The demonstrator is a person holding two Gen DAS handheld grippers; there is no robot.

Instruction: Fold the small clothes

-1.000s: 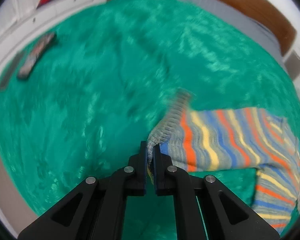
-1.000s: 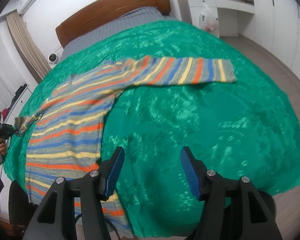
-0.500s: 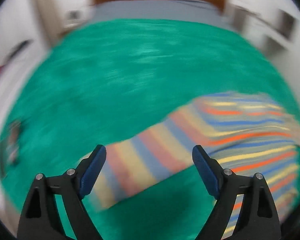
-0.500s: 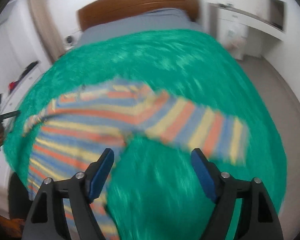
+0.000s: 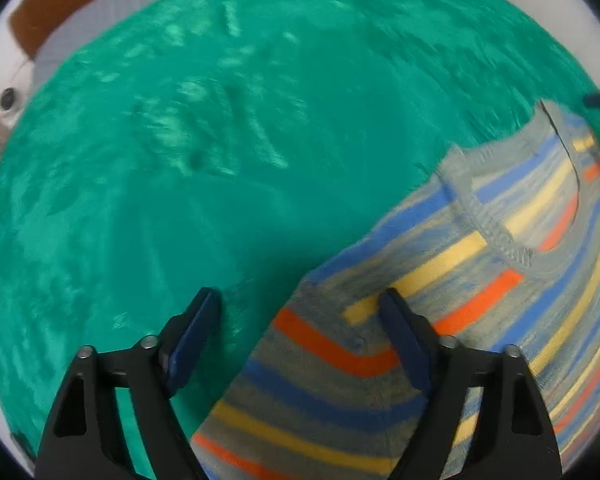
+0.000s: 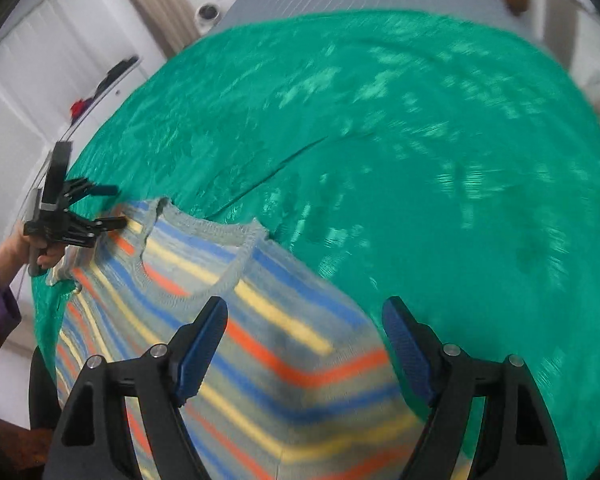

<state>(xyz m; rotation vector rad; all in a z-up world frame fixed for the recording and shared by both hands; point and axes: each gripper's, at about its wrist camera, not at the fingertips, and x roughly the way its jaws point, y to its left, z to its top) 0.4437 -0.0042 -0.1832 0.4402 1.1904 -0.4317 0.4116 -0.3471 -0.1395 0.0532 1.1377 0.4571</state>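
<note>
In the left wrist view the left tool (image 5: 300,334) hangs over the sweater (image 5: 480,280), which lies flat on the green bedspread (image 5: 220,140). Its jaws are closing from wide, with nothing pinched: one finger stands over bare bedspread, the other over the striped knit near the shoulder, and the sleeve runs down under the tool toward the bottom of the frame. The collar (image 5: 500,236) shows up and to the right of the tool. In the right wrist view the right tool (image 6: 304,344) stands wide and empty above the sweater's other shoulder (image 6: 292,340), just below the collar (image 6: 204,232). The left tool (image 6: 80,216) appears far off at the left edge, held in a hand (image 6: 32,248), beside the sweater's far shoulder. Judging by this, the sweater is spread out and the fold proper has not begun; both tools seem to be lining up on the shoulders. The next move probably calls for lowering each tool onto a shoulder edge, pinching only the knit and not the bedspread, then carrying both sides over evenly.
</note>
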